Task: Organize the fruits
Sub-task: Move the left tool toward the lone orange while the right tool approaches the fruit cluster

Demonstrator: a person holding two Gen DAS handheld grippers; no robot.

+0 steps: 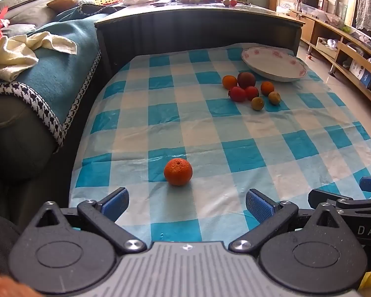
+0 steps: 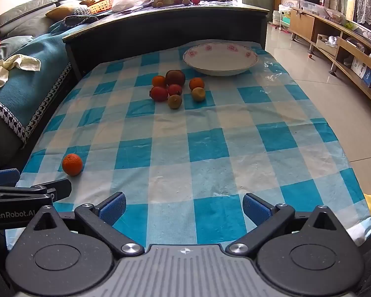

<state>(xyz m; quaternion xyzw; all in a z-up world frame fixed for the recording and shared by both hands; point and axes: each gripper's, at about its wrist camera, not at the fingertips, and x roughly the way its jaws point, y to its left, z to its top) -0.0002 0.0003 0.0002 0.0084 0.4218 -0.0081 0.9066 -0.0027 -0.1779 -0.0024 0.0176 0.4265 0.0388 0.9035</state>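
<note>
A lone orange [image 1: 178, 172] lies on the blue checked tablecloth [image 1: 210, 128] just ahead of my open, empty left gripper [image 1: 186, 204]; it also shows in the right wrist view [image 2: 72, 164] at the left. A cluster of several fruits [image 1: 251, 89], oranges, red ones, a dark one and yellowish ones, lies near a white flowered plate [image 1: 274, 64] at the far right. The cluster [image 2: 176, 89] and the empty plate [image 2: 220, 59] show far ahead of my open, empty right gripper [image 2: 184, 206].
A sofa with a teal blanket [image 1: 49, 74] runs along the table's left side. A dark raised table [image 1: 197, 22] with clutter stands behind. Tiled floor and wooden shelving [image 2: 334, 39] lie to the right. The left gripper's body [image 2: 24, 198] shows at the right view's left edge.
</note>
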